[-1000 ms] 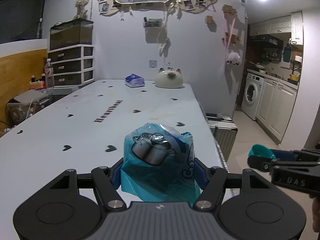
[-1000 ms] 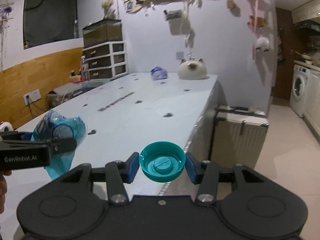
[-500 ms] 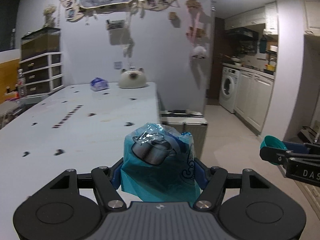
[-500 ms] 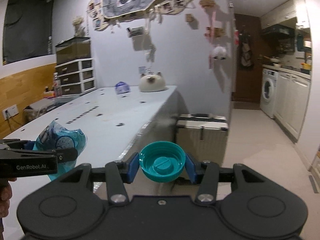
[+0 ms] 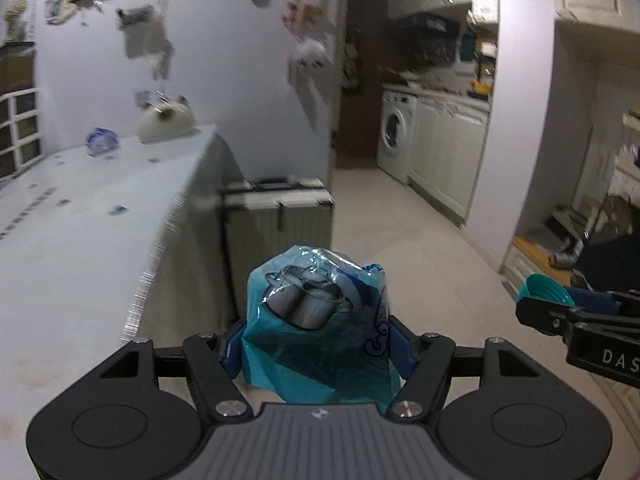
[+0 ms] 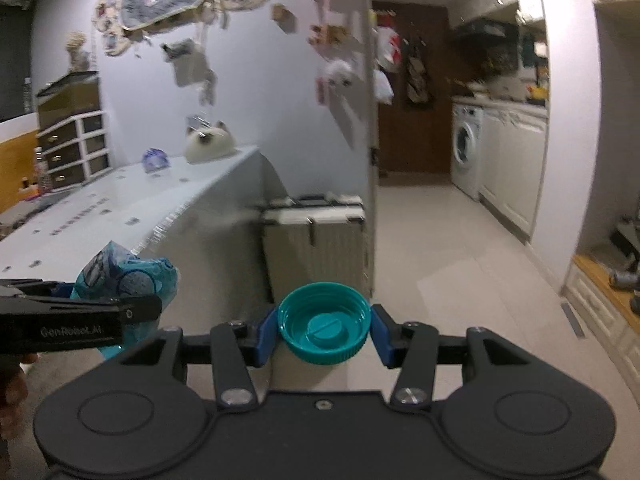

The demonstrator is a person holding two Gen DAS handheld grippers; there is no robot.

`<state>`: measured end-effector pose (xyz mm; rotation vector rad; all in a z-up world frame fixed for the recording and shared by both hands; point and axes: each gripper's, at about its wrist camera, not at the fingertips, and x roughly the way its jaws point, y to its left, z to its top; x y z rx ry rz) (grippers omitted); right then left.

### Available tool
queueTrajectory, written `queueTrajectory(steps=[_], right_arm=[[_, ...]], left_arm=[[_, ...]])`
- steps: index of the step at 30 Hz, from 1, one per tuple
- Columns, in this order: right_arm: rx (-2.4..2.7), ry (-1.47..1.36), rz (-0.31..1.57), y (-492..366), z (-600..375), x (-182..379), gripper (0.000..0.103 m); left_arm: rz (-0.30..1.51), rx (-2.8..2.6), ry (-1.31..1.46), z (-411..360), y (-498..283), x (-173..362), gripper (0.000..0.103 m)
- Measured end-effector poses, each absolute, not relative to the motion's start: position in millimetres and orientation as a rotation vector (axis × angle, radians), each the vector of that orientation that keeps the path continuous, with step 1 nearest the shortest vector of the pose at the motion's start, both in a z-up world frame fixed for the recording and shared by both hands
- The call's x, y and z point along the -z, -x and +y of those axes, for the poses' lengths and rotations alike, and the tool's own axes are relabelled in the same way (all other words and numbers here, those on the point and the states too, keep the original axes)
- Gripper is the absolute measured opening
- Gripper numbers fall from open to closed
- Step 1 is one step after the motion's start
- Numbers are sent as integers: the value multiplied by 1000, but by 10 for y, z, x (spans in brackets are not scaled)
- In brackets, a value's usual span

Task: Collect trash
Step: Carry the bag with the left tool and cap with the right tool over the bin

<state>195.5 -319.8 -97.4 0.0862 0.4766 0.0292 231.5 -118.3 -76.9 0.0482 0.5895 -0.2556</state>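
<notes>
Left wrist view: the left tongs (image 5: pixel 318 350) are clamped on a crumpled blue plastic wrapper (image 5: pixel 320 320) printed with cooking pots, its blue pads pressing both sides. The wrapper hangs past the edge of the white counter (image 5: pixel 80 216), in front of a ribbed silver suitcase (image 5: pixel 280 220) that stands on the tiled floor against the counter's end. Far back on the counter sit a cat-shaped white holder (image 5: pixel 166 122) and a small blue packet (image 5: pixel 102 142). To the suitcase's right, the right tongs (image 5: pixel 560 300) enter from the edge, carrying a teal bottle cap (image 5: pixel 546 290).

Right wrist view: the right tongs (image 6: pixel 323 330) grip the teal bottle cap (image 6: pixel 323 328) by its ribbed rim, open side up, in front of the suitcase (image 6: pixel 314 236). Left of the suitcase, the left tongs (image 6: pixel 120 304) hold the wrapper (image 6: pixel 124 276) beside the counter (image 6: pixel 120 208) edge. A washing machine (image 6: pixel 466 148) stands well beyond the suitcase.
</notes>
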Motion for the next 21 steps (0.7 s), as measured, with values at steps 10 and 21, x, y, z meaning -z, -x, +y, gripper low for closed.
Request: queueTrajectory(steps=[10, 21], right_arm=[[34, -192, 645, -2438, -3550, 1863, 50], [75, -359, 873, -3173, -3614, 3142, 50]], left_arm=[[742, 311, -66, -1633, -2877, 1605, 68], [966, 284, -12, -1712, -3772, 2799, 69]])
